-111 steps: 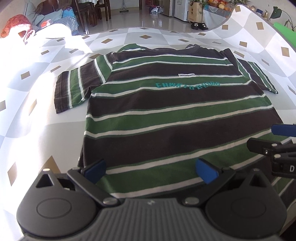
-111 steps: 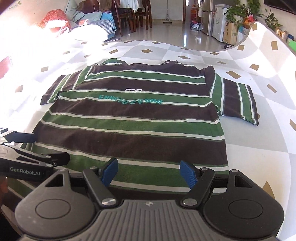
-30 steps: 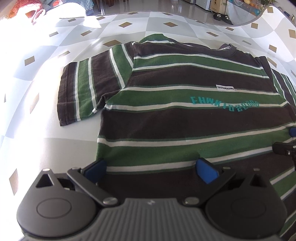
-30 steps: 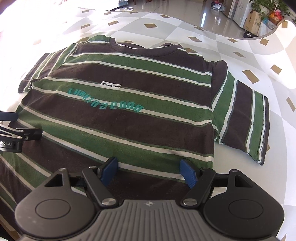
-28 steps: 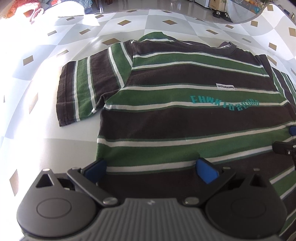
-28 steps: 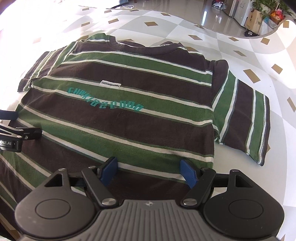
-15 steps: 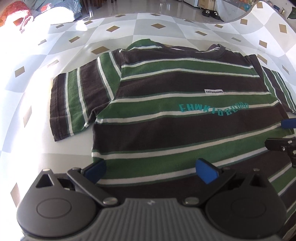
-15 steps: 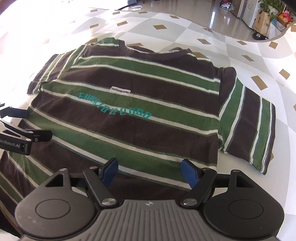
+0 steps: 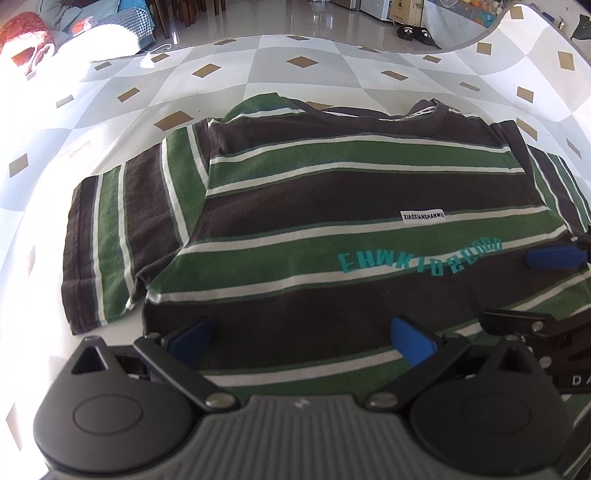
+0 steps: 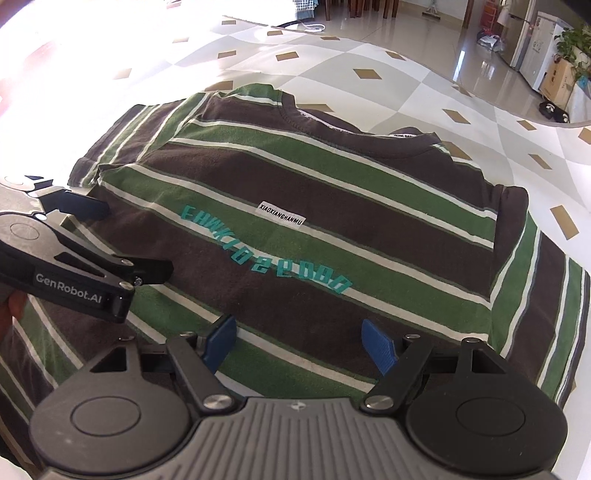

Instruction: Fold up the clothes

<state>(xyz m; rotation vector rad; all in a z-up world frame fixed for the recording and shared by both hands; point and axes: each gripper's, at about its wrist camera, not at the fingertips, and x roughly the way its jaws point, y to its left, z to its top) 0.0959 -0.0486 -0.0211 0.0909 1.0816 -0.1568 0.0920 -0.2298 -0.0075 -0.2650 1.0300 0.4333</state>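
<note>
A brown, green and white striped T-shirt [image 9: 332, 206] lies flat, front up, collar away from me, both sleeves spread; it also shows in the right wrist view [image 10: 332, 206]. It carries teal lettering [image 9: 421, 258] and a small white label. My left gripper [image 9: 301, 338] is open and empty, hovering over the shirt's left side below the left sleeve [image 9: 122, 243]. My right gripper [image 10: 299, 345] is open and empty over the shirt's middle, below the lettering [image 10: 266, 251]. The right sleeve [image 10: 554, 314] lies to its right. Each gripper shows in the other's view.
The shirt lies on a white cloth with grey and tan diamonds [image 9: 229, 62]. The cloth's far edge [image 10: 498, 110] drops to a shiny floor with slippers [image 9: 415, 31], chairs and a cardboard box [image 10: 557, 81]. Red and checked fabrics [image 9: 26, 33] lie far left.
Both grippers have moved forward up the shirt from its hem toward the chest, staying open. The shirt has not moved.
</note>
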